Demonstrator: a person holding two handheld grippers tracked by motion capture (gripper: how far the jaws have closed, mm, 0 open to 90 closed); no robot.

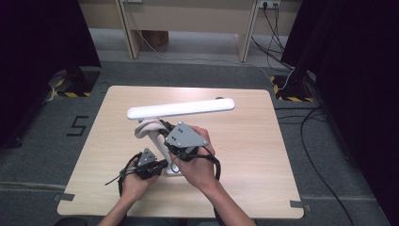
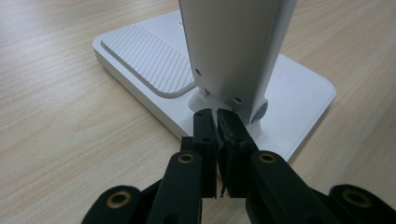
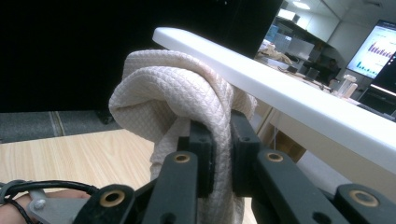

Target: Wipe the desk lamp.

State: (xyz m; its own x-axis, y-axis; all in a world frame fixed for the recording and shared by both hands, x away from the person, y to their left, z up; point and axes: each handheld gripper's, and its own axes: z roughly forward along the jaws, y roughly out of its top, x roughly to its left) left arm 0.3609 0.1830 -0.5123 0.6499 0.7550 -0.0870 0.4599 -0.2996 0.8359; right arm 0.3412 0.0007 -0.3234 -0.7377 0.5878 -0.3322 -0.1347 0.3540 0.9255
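A white desk lamp stands on the table, its long head (image 1: pixel 181 108) reaching across the middle. Its flat base (image 2: pixel 299 88) and slanted stem (image 2: pixel 233 46) are close up in the left gripper view. My left gripper (image 2: pixel 217 114) lies low just before the stem's hinge, with its jaws together and nothing between them. In the high view the left gripper (image 1: pixel 163 164) sits beside the base (image 1: pixel 173 170). My right gripper (image 3: pixel 223 123) is shut on a cream waffle cloth (image 3: pixel 177 93), bunched just under the lamp head (image 3: pixel 289 88). From above, the cloth (image 1: pixel 145 127) hangs beneath the head's left end.
The wooden table (image 1: pixel 244 155) has bare room to the right and at the back. Taped corners mark its front edge. Black stands and cables (image 1: pixel 291 84) sit on the floor past the far right corner, and a wooden bench frame (image 1: pixel 188 19) stands behind.
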